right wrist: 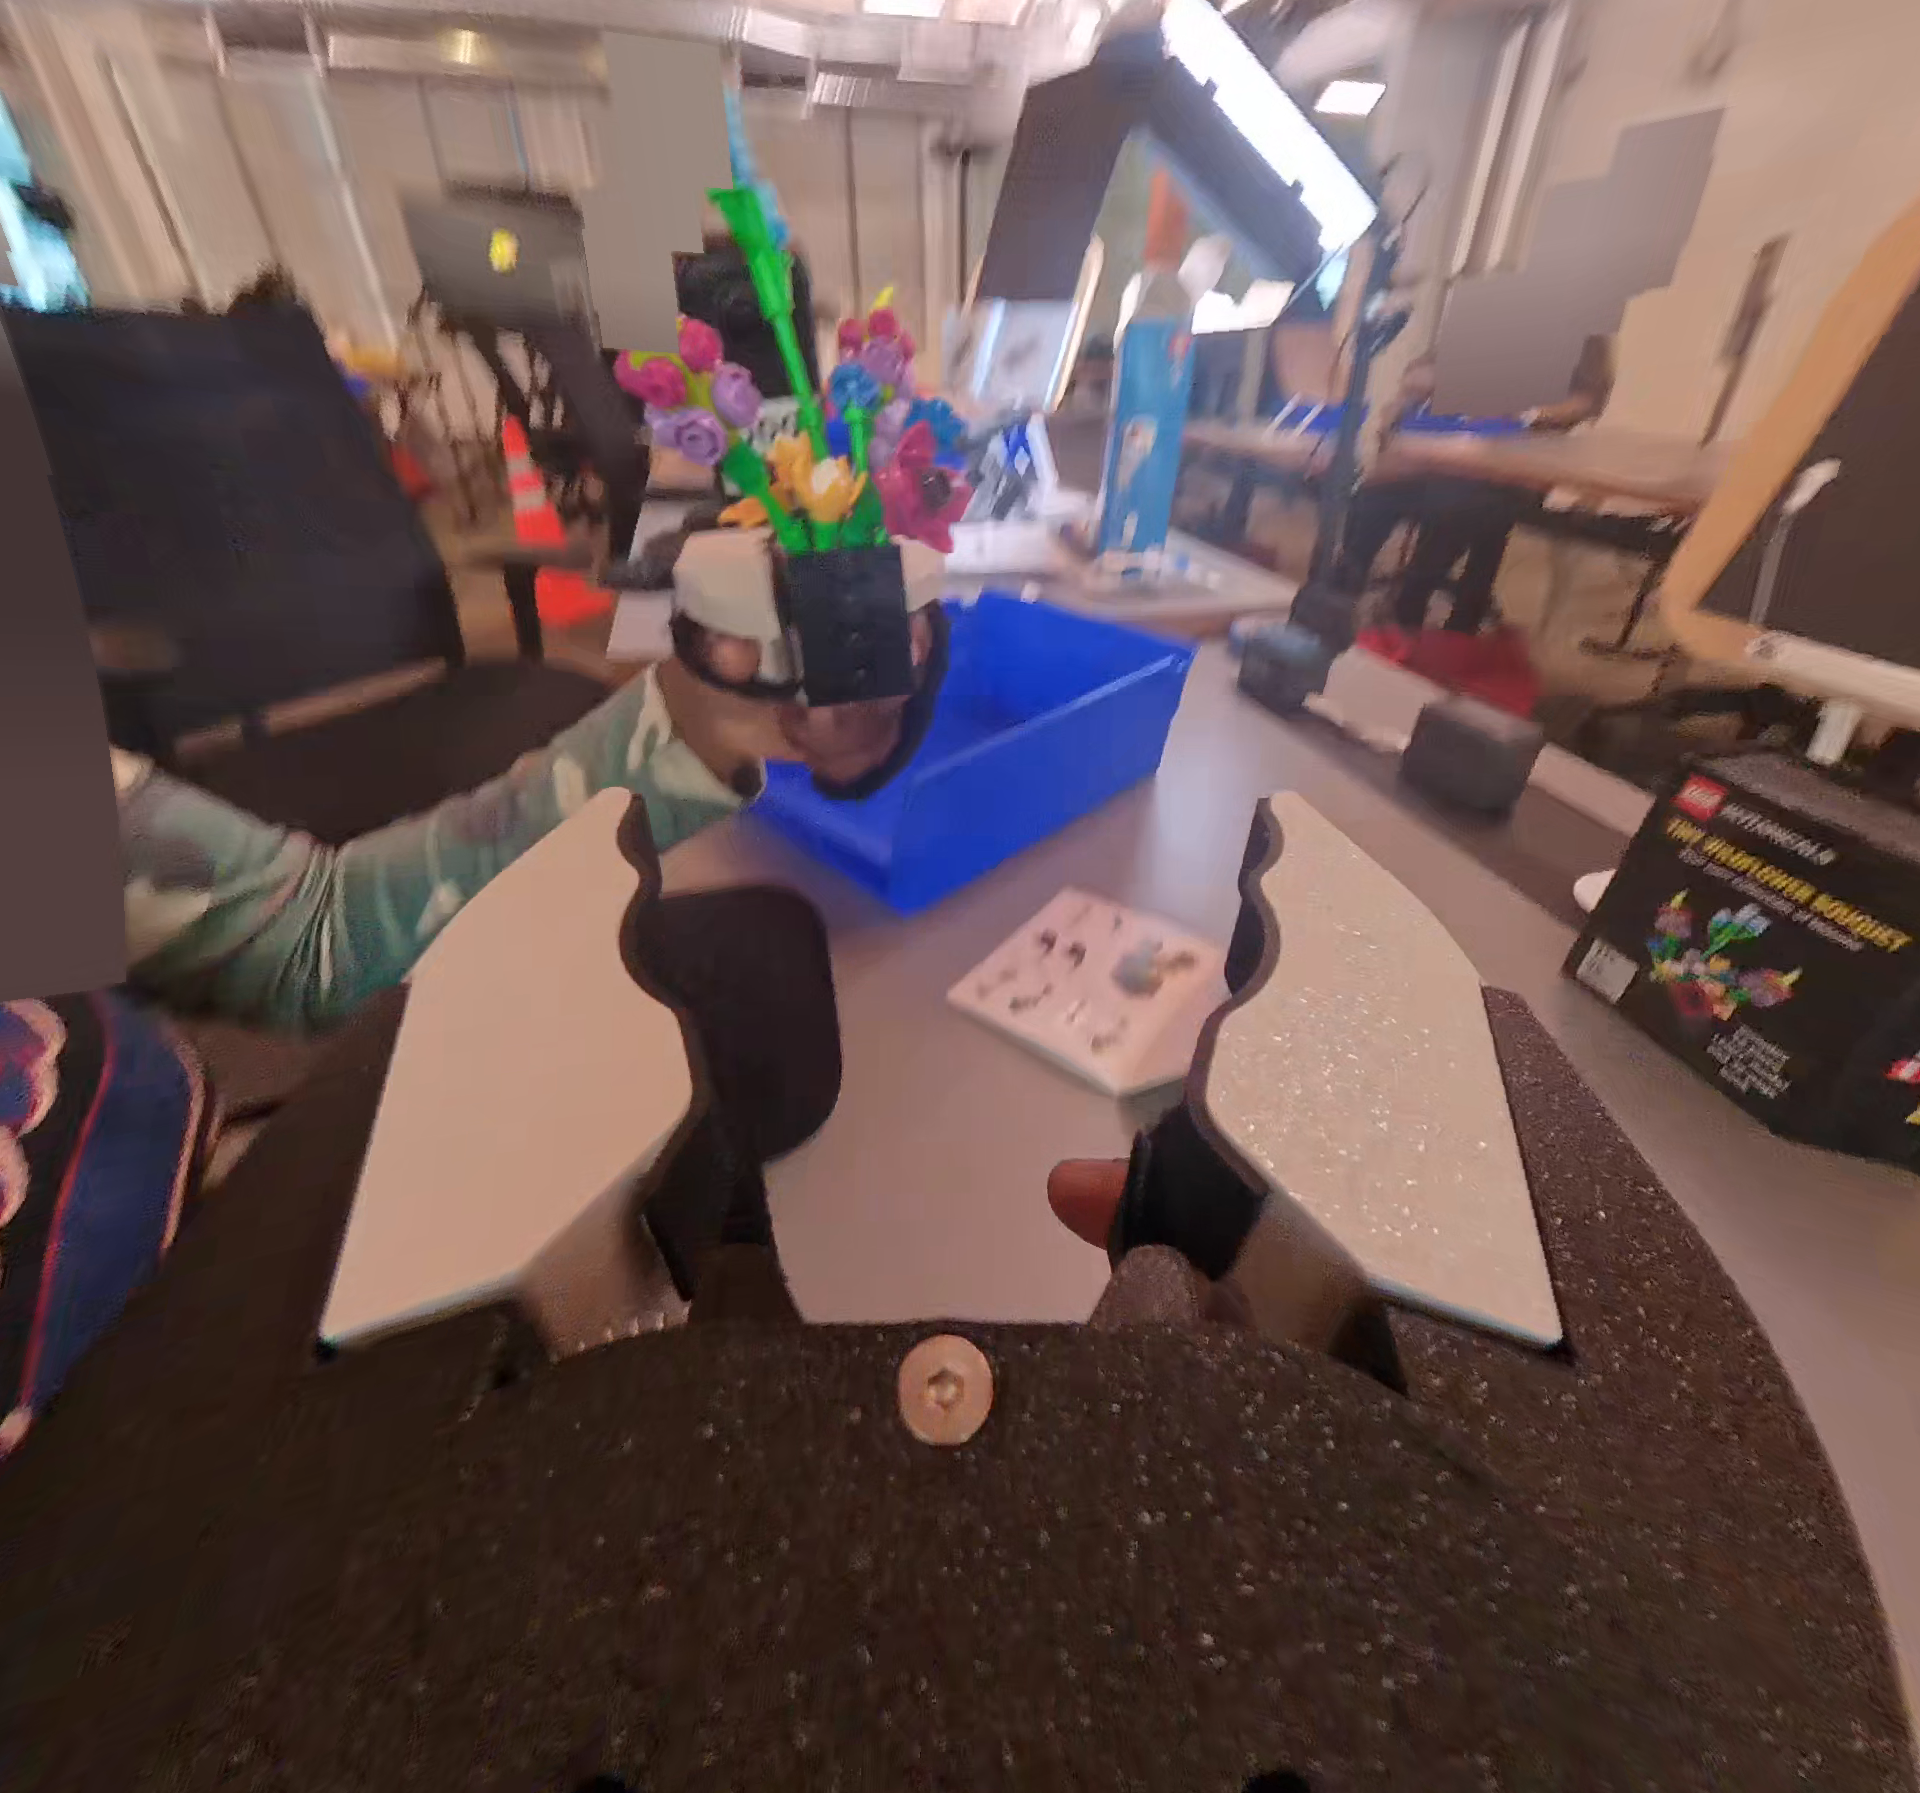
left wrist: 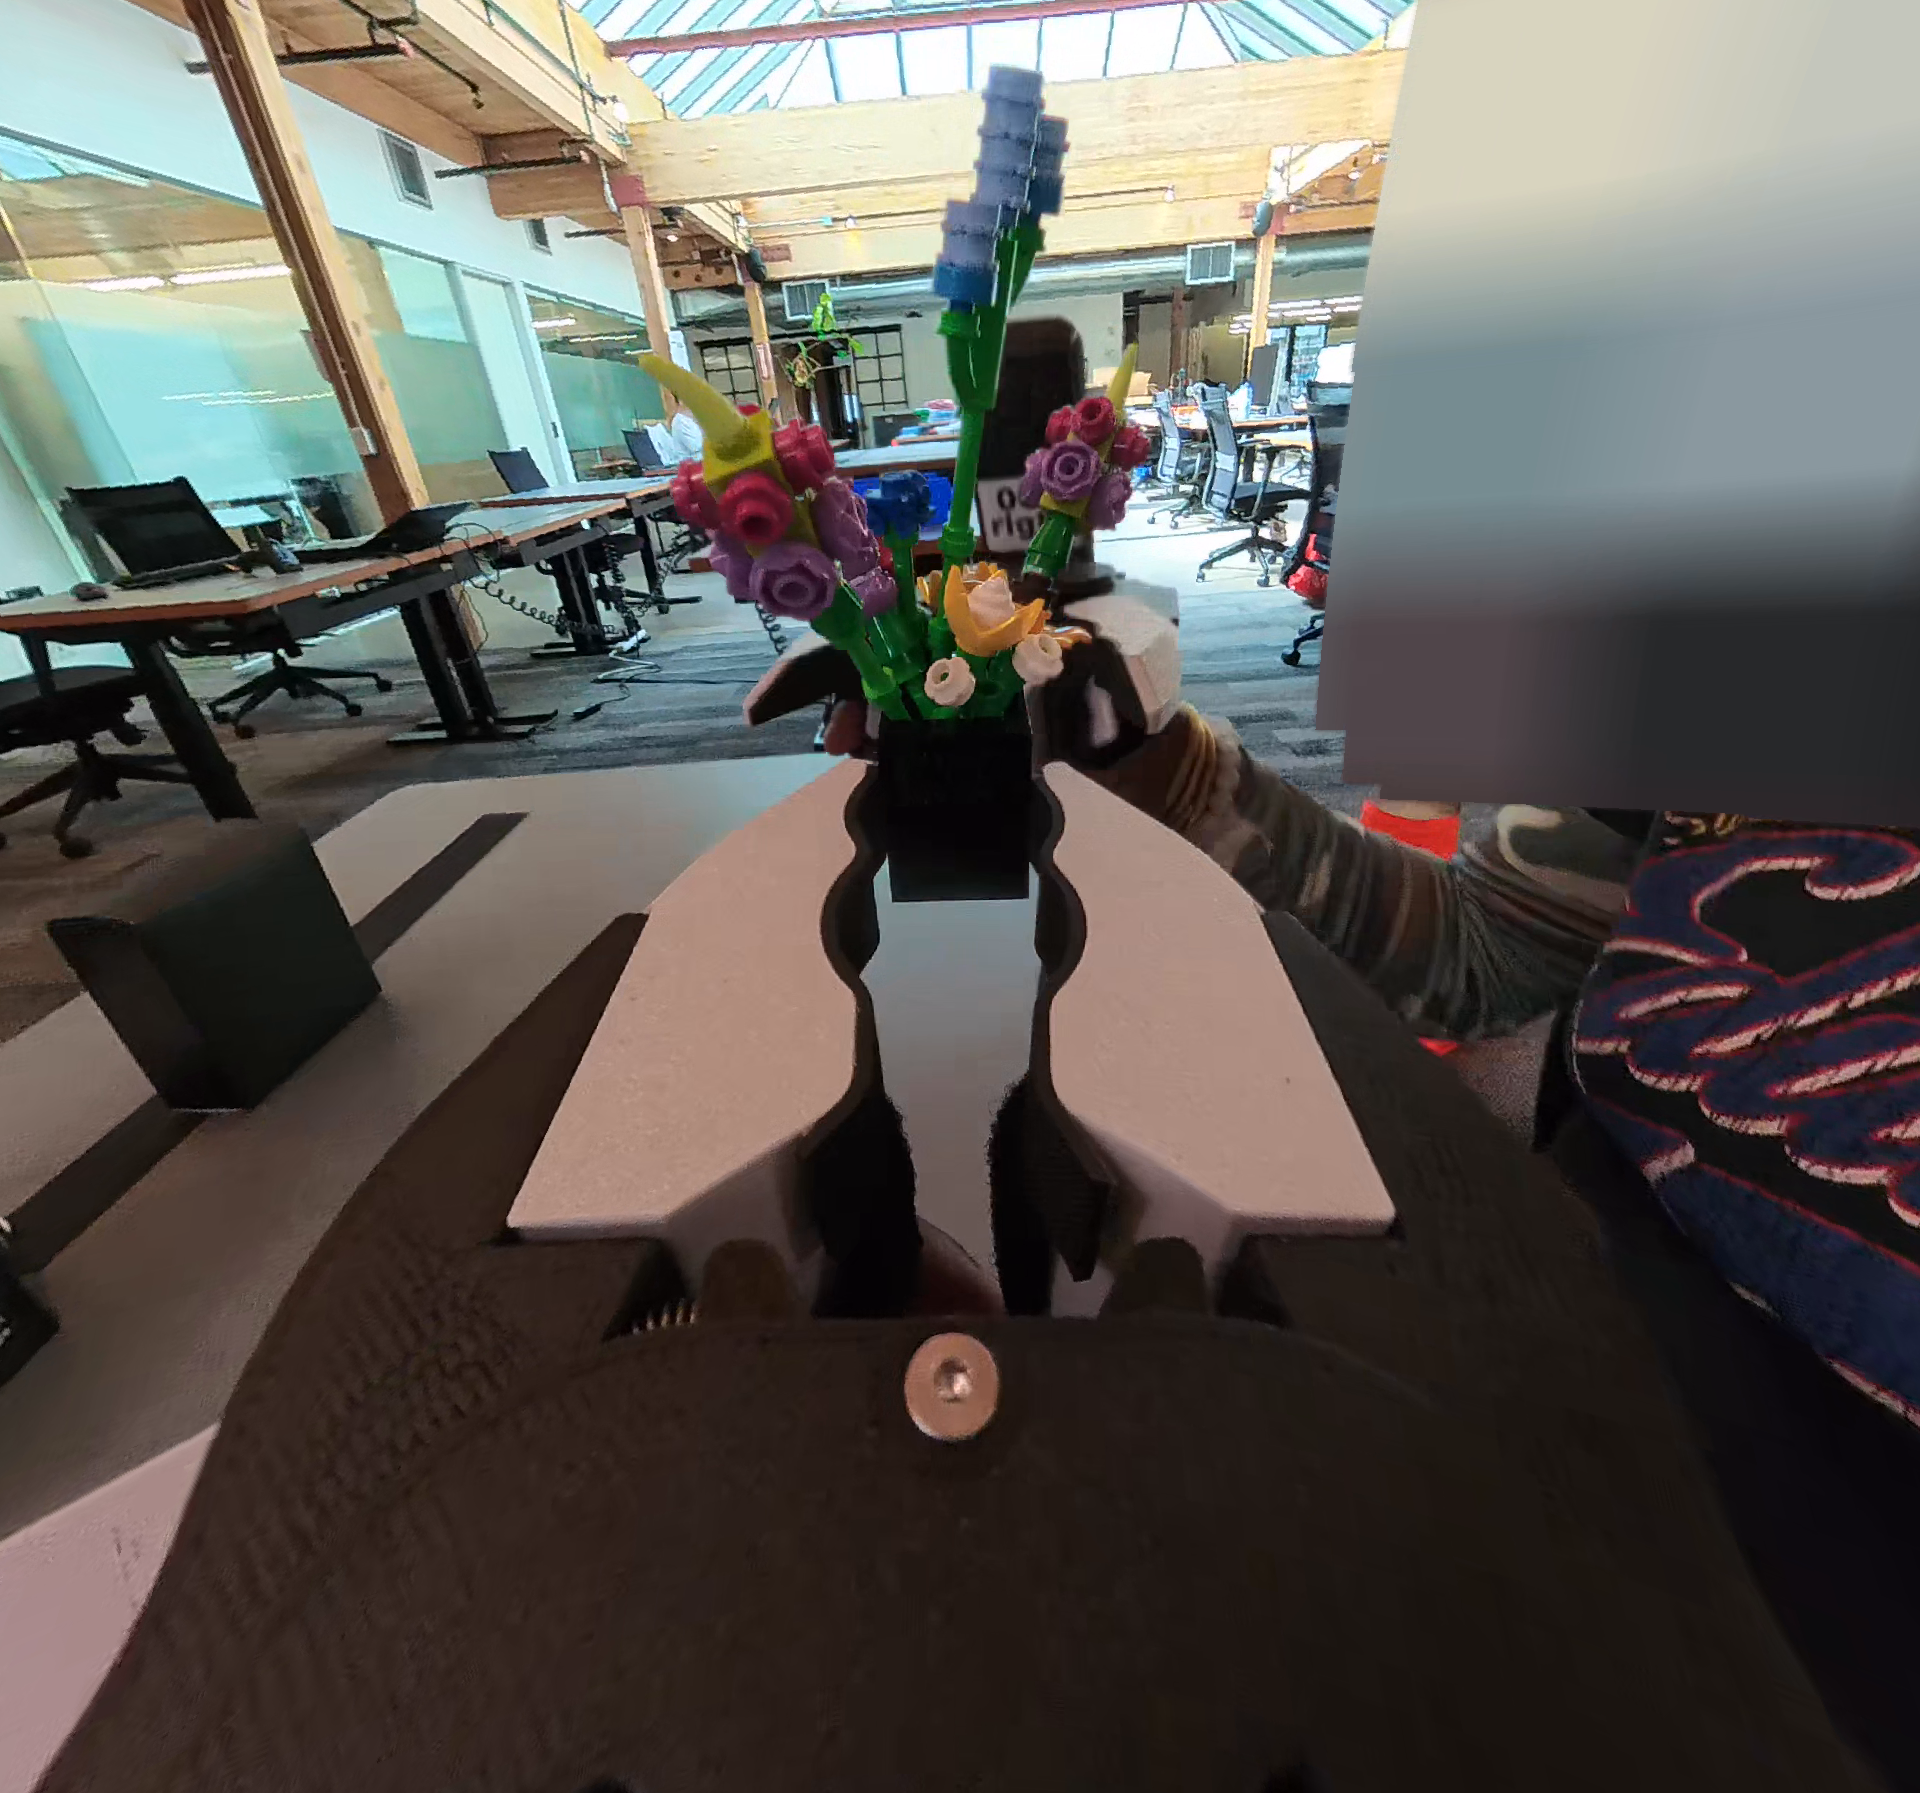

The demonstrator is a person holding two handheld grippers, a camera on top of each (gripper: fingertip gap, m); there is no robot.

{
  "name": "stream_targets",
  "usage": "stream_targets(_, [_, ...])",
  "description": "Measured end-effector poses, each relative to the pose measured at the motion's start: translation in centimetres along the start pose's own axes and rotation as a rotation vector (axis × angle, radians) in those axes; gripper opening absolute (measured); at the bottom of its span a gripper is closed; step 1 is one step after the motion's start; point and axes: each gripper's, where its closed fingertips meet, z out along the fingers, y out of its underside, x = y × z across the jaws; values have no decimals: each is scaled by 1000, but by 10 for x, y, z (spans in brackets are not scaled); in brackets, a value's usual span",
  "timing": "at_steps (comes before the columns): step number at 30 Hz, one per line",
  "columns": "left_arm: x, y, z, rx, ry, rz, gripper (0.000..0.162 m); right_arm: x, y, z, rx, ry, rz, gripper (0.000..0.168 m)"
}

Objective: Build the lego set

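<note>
My left gripper is shut on the black pot of a lego flower bouquet and holds it upright above the table. The bouquet has pink and purple blooms, orange and white flowers and tall lavender stems. The right wrist view is blurred. It shows the same bouquet and pot held in the left gripper, farther off. My right gripper is open and empty, a short way in front of the bouquet. One of its white fingers shows behind the flowers.
A blue bin stands on the grey table behind the bouquet. An instruction booklet lies mid-table and the black lego box stands at right. A black block sits at left. A person's sleeve reaches in. There is about 7 cm between the tips of the two grippers.
</note>
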Motion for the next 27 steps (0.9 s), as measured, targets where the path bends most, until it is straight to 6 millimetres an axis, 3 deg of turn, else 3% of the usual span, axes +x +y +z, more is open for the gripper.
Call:
stream_targets(4, [12,20,-1,5,28,-16,26,-16,17,-2,-114,-104,6,107])
stream_targets(10, [19,55,2,-69,32,-109,25,-34,27,1,-112,-146,22,103])
stream_targets(14, [12,66,2,-100,-68,-119,26,-31,37,6,-131,-38,-19,104])
stream_targets(19, [-7,74,1,-117,-339,-78,26,-18,36,8,-92,170,-39,103])
stream_targets(23, [-8,78,4,-124,-476,-46,26,-15,34,6,-61,341,-49,101])
stream_targets(27, [-3,79,9,-120,-502,-57,26,-17,35,6,-57,424,-63,101])
